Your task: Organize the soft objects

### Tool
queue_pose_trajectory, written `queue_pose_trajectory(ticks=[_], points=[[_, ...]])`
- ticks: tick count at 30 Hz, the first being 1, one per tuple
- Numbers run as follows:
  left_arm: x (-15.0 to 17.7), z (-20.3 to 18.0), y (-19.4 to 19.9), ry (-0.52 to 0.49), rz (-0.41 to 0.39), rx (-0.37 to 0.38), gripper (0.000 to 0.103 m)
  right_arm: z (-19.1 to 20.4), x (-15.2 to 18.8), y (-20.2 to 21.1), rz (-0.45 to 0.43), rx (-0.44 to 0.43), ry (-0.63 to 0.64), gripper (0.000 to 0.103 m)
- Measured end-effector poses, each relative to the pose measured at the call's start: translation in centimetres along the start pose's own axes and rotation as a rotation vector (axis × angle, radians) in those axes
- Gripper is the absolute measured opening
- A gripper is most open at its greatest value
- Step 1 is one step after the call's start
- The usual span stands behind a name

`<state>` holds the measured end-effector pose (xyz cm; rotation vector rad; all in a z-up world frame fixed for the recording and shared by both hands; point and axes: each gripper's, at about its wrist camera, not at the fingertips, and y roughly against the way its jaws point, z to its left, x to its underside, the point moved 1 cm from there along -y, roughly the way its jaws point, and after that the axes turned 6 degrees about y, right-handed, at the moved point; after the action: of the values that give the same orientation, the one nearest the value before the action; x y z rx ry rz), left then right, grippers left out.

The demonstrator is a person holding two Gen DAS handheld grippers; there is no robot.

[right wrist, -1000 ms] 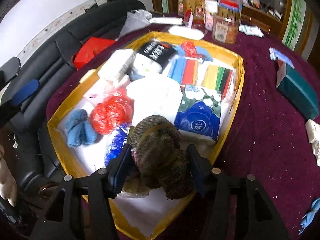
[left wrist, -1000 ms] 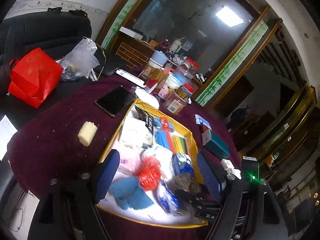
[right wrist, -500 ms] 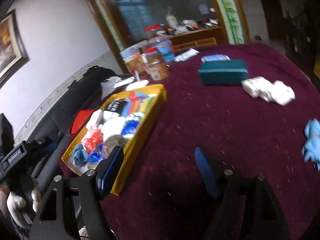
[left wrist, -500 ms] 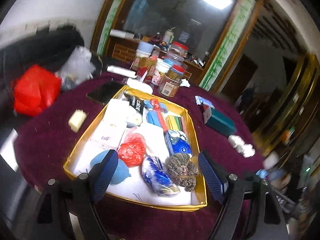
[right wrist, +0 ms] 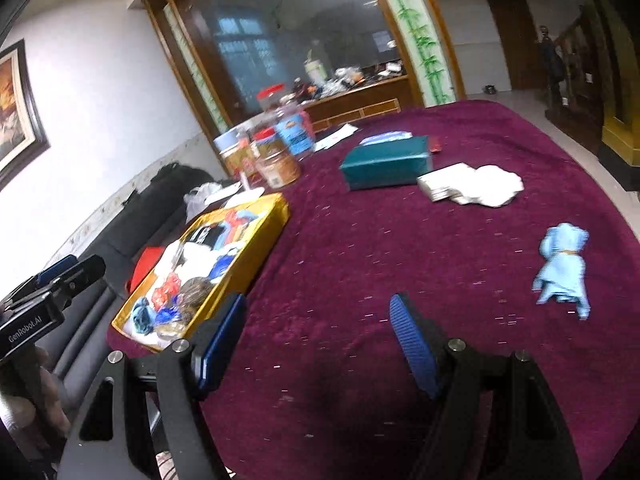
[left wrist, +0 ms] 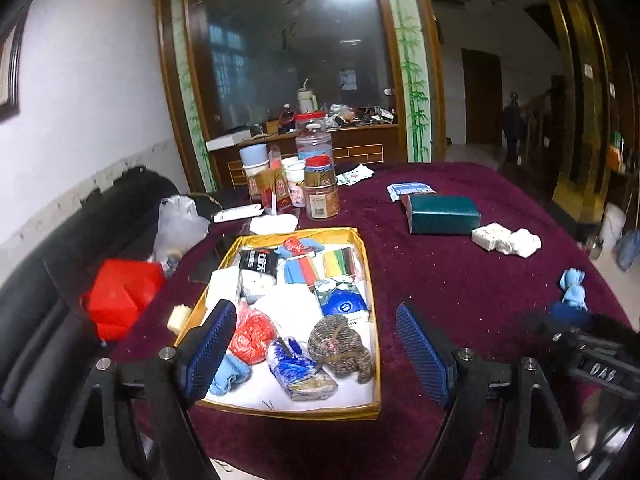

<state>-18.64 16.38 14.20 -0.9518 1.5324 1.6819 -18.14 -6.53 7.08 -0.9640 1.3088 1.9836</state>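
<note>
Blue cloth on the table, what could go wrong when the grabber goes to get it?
The light blue cloth is floppy and lies spread out, so the open right gripper might pinch only a corner and let it slip. The yellow box already looks crowded, so the cloth could end up draped over its rim.

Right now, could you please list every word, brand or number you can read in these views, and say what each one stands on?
"GenRobot.AI": on the left gripper's black body, seen in the right wrist view.
"DAS": upside down on the right gripper's black body, seen in the left wrist view.
Black packet in the yellow tray: white lettering, too blurred.
Jar labels: too small.
</note>
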Motion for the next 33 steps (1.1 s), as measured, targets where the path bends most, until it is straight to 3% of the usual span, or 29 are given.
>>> queue_pose_trajectory(ticks=[18, 21, 23, 28, 33], points=[[-0.8, -8.3, 0.3, -0.194, -0.007, 0.007, 0.085, -9.3, -0.4, 8.0, -0.145, 0.138, -0.150, 0.075], [-1.2, -8.9, 0.4, -0.197, 0.006, 0.040, 0.085, -10.4, -1.1, 9.4, -0.161, 0.145, -0.163, 0.075], [-2.3, -9.0, 1.2, -0.182, 0.015, 0.118, 0.085, -11.2, -2.1, 11.1, -0.185, 0.158, -0.165, 0.075], [-8.4, -8.0, 6.0, -0.059, -0.019, 0.465, 0.085, -12.2, -6.1, 18.8, -0.297, 0.216, -0.125, 0.075], [-13.8, -6.9, 10.2, 0.010, -0.121, 0.579, 0.085, -11.2, -9.7, 25.7, -0.400, 0.241, -0.065, 0.081]])
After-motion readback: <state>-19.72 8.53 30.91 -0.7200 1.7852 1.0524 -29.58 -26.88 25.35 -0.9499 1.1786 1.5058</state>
